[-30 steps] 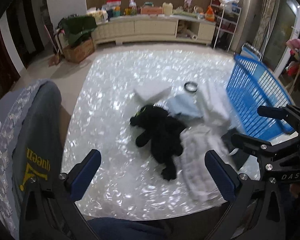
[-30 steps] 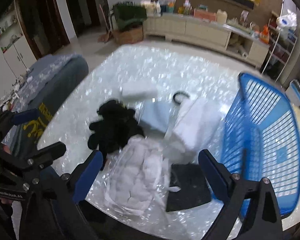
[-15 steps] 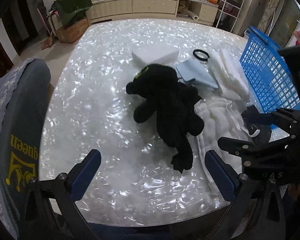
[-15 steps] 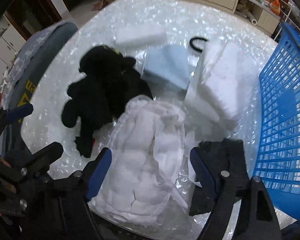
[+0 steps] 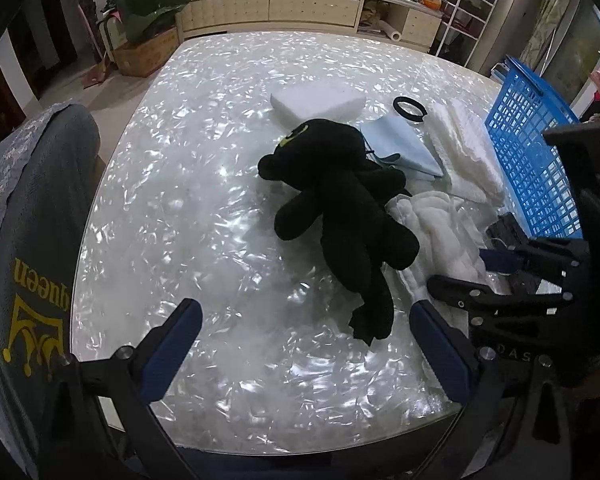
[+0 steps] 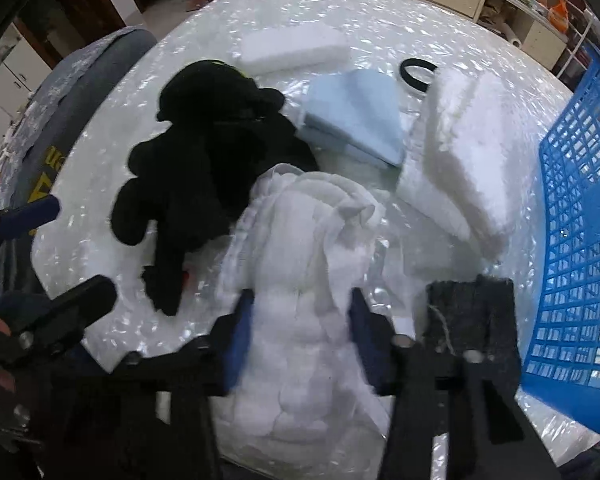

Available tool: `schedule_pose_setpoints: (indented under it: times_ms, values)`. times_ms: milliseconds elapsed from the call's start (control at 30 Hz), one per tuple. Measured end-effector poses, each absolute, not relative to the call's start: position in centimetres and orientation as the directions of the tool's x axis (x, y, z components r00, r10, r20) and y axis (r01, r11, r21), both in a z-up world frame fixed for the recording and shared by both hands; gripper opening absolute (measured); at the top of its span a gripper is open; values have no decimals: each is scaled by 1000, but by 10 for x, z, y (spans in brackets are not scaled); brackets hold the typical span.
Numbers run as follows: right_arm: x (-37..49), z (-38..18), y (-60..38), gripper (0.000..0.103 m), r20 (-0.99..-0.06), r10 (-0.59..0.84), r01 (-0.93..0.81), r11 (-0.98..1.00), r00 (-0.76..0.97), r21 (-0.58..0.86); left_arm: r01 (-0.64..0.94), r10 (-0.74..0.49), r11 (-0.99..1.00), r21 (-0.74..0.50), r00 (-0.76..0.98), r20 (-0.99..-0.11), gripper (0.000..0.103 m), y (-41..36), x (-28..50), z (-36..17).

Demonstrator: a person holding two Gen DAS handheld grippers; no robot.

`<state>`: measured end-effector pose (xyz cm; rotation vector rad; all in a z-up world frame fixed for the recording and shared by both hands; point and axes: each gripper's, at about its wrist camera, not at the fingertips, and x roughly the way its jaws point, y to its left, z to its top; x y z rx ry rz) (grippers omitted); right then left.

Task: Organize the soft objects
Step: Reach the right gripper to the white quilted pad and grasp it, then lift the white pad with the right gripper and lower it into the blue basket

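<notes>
Target is the white quilted padded cloth, bunched in a loose heap at the near edge of the glossy pearl-white surface. Right gripper sits at 6 o'clock in its own view. Its jaws have just been closing, and the blue pads are now against both sides of the cloth's near fold, which bulges up between them. I read that as clamped on the cloth, though motion blur softens the pad edges.

Handling, my judgement: light, very soft, no stiffness. It should drape and trail when lifted, and the loose gauzy edge at 12 o'clock of the bundle may drag. A grip on the thick middle fold is better than on a thin hem.

Neighbours from the right view:
- black plush toy at 10 o'clock, touching the cloth's left edge
- folded light-blue cloth at 12 o'clock
- fluffy white folded towel at 1 o'clock
- dark grey knitted square just right of the gripper
- blue plastic lattice basket at 3 o'clock, likely the drop point

Left gripper hangs over bare surface, jaws wide apart, nothing between them.
</notes>
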<state>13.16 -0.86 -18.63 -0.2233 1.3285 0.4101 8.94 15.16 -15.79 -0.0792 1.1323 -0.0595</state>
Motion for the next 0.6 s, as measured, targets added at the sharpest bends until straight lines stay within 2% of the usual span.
schedule_pose_setpoints:
  times_ms: [100, 600]
  values:
    - [127, -185, -4, 28, -967, 188, -416, 904, 173, 101, 2, -83, 996, -91, 427, -901, 103, 152, 89, -157]
    - [115, -118, -56, 27, -915, 300, -399, 900, 271, 177, 6, -51, 998, -55, 488, -871, 103, 133, 90, -122]
